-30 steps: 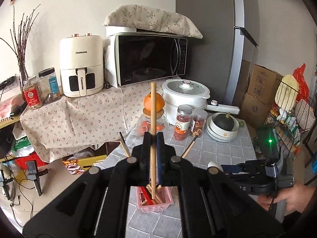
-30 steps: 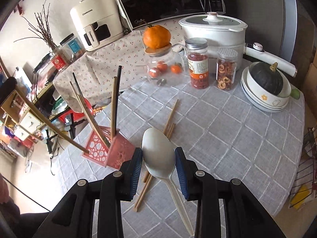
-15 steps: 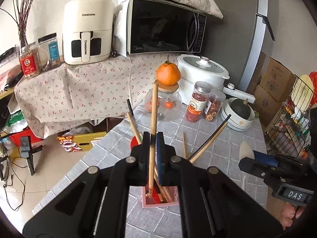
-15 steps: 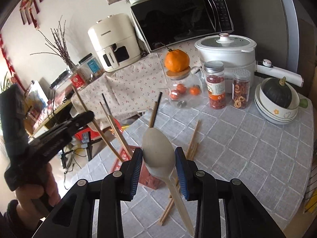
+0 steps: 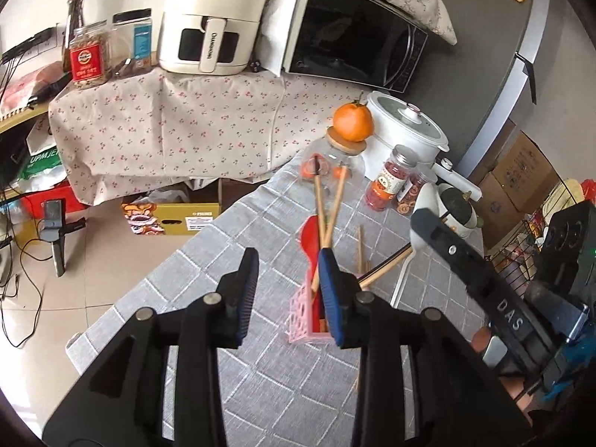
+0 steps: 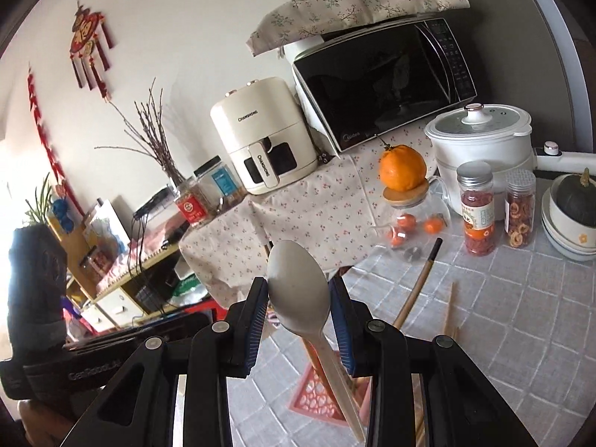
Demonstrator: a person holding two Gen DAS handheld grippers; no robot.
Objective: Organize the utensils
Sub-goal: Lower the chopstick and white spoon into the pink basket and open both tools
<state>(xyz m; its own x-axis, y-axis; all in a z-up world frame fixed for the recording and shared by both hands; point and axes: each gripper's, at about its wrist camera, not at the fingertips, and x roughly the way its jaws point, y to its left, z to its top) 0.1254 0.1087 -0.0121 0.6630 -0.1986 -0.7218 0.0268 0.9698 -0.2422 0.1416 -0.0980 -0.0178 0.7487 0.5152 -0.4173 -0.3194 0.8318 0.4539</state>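
A pink perforated utensil holder (image 5: pixel 302 312) stands on the grey checked tablecloth (image 5: pixel 231 246) with several wooden chopsticks (image 5: pixel 334 205) leaning in it. My left gripper (image 5: pixel 287 290) is open and empty just above and left of the holder. My right gripper (image 6: pixel 298 294) is shut on a white plastic spoon (image 6: pixel 298 287), bowl up, handle slanting down over the holder (image 6: pixel 316 398). In the left wrist view the right gripper and spoon (image 5: pixel 424 208) are right of the holder. More chopsticks (image 6: pixel 417 287) lie loose on the cloth.
At the table's far end stand a glass jar topped with an orange (image 5: pixel 352 123), two spice jars (image 5: pixel 391 182), a white cooker (image 5: pixel 406 126) and stacked bowls with a squash (image 6: pixel 573 216). Behind, a cloth-covered shelf holds an air fryer (image 5: pixel 216 18) and a microwave (image 5: pixel 354 37).
My left gripper let go of its chopstick, which now leans in the holder, and opened. My right gripper carried the spoon over the holder.
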